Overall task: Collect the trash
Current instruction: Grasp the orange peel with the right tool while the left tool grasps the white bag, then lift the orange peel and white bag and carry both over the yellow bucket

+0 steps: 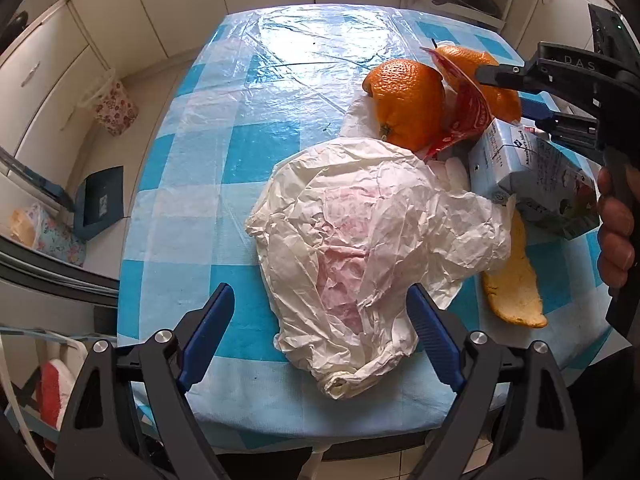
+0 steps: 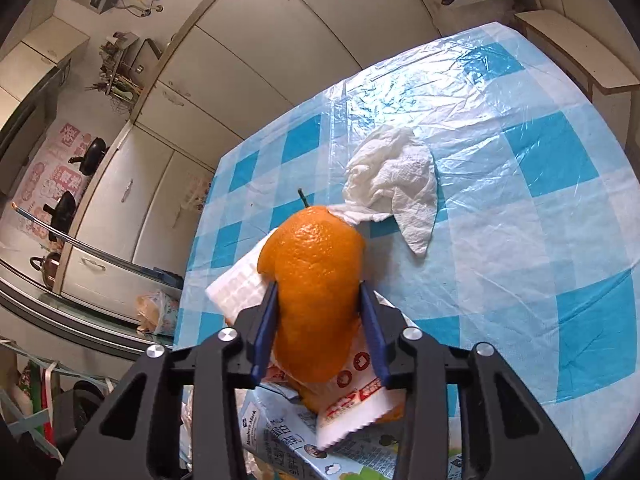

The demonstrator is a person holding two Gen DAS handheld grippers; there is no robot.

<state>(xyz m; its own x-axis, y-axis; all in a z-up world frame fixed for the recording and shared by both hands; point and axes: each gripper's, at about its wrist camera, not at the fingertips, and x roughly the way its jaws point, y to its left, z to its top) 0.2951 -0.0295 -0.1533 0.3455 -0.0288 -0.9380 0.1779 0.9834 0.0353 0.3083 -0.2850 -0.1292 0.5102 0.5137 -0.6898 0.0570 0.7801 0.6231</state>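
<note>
Nearest the left gripper [image 1: 320,336], whose blue-padded fingers [image 1: 212,332] are spread wide with nothing between them, lies a crumpled white plastic bag [image 1: 372,248]; it is flattened on the blue-and-white checked tablecloth [image 1: 224,128], faint pink showing through its skin, and what it holds cannot be told. Its rolled mouth points toward the near table edge. Just to the right of the bag a pale strip of orange peel [image 1: 516,284] lies inner side up, partly tucked under the bag's edge. Beyond that sits a light-blue drink carton [image 1: 532,168] on its side, touching the bag. Farther on, the right gripper [image 2: 320,336] is closed on a large curved piece of orange peel [image 2: 316,292], bright pitted skin outward with a short green stem at the top; a red-and-white wrapper [image 2: 356,400] is caught beside it, over the carton. A folded white paper towel [image 2: 240,284] lies just left of the held peel, and a crumpled tissue [image 2: 396,184] sits behind it on the cloth, its corner touching the peel's top. A second rounded orange peel [image 1: 408,104] rests beyond the bag. On the floor at far left stands a small flowered bin [image 1: 116,108] lined with plastic.
</note>
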